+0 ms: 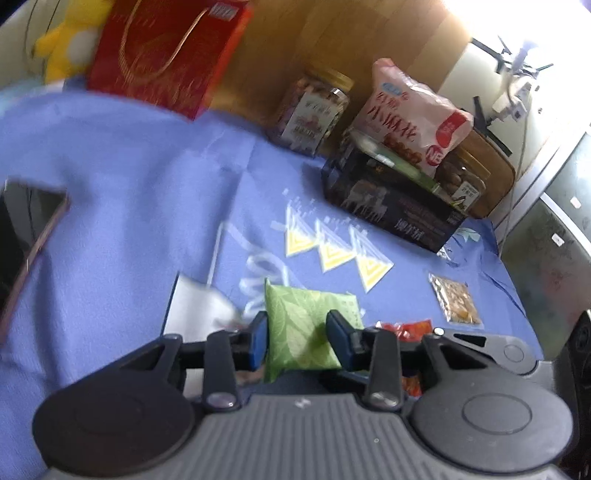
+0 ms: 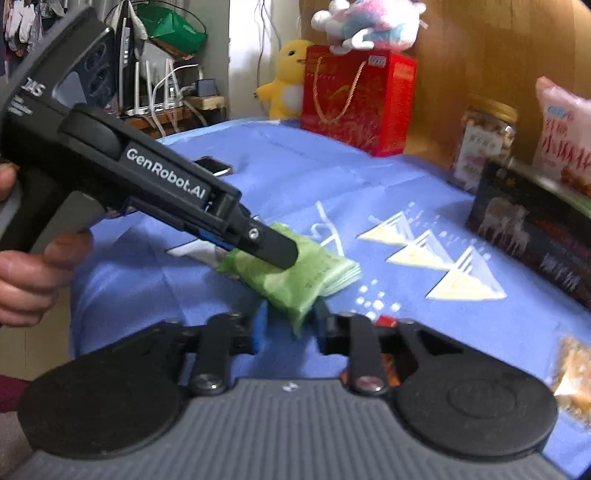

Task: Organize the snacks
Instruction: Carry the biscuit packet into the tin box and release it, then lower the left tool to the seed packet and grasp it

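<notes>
Green packet (image 1: 303, 328) is held between the blue pads (image 1: 258, 341) of the left gripper (image 1: 299, 341), whose jaws are closed partway onto its sides; the packet is seen lifted just above the blue cloth (image 1: 129, 177). From the right wrist view the same packet (image 2: 295, 280) is seen clamped at one end by the left gripper (image 2: 275, 251), gripped by a hand (image 2: 33, 273) at the left edge. The right gripper (image 2: 290, 326) is positioned just below the packet's near corner, which sits between its blue pads (image 2: 260, 326); the jaws are parted moderately, and whether the pads press the packet cannot be told from either view.

On the cloth, a red wrapper (image 1: 404, 328) is partly hidden behind the left gripper's right finger, and a clear pack of nuts (image 1: 456, 299) lies near the right edge, well apart from the packet. A dark box (image 1: 391, 206) stands farther back, with a pink bag (image 1: 413, 118) leaning on top of it and a jar (image 1: 314, 110) just beside it to the left. A second jar (image 1: 463, 181) is seen behind the box. A red gift bag (image 2: 354, 99) is placed at the back of the cloth, a yellow plush (image 2: 288, 77) beside it and a pink plush (image 2: 369, 22) on top. A phone (image 2: 214, 166) lies on the cloth's far left.
</notes>
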`<state>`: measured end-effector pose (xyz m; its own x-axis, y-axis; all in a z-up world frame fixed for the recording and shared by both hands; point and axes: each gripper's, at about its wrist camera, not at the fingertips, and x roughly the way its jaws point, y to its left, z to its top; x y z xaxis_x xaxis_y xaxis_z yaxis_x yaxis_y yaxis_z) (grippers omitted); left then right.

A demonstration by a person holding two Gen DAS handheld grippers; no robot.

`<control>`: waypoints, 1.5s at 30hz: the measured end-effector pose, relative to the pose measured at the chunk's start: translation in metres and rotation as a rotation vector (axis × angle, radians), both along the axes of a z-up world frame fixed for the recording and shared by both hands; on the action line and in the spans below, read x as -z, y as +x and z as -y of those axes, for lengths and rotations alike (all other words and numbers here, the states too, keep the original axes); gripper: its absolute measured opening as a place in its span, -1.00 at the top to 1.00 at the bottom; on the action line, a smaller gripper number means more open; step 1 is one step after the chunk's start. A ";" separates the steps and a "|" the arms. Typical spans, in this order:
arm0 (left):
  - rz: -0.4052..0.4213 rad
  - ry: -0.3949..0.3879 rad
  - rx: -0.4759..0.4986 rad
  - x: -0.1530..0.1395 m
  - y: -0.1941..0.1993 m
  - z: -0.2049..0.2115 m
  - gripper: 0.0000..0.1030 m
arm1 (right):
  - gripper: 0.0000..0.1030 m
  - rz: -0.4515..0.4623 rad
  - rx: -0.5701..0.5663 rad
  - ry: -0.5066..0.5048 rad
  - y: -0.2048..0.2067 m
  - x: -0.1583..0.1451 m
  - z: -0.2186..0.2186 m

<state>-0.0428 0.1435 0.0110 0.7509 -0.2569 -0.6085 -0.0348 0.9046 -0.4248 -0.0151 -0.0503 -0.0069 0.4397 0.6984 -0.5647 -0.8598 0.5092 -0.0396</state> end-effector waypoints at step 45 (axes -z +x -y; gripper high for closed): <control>-0.087 -0.066 0.381 -0.006 0.153 0.140 -0.05 | 0.16 -0.405 0.724 0.490 0.094 0.008 0.243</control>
<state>0.1099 0.0032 0.0167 0.5409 -0.5475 -0.6385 0.2597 0.8307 -0.4924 0.0784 -0.2938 -0.0150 0.6925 0.5331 -0.4860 -0.2328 0.8028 0.5489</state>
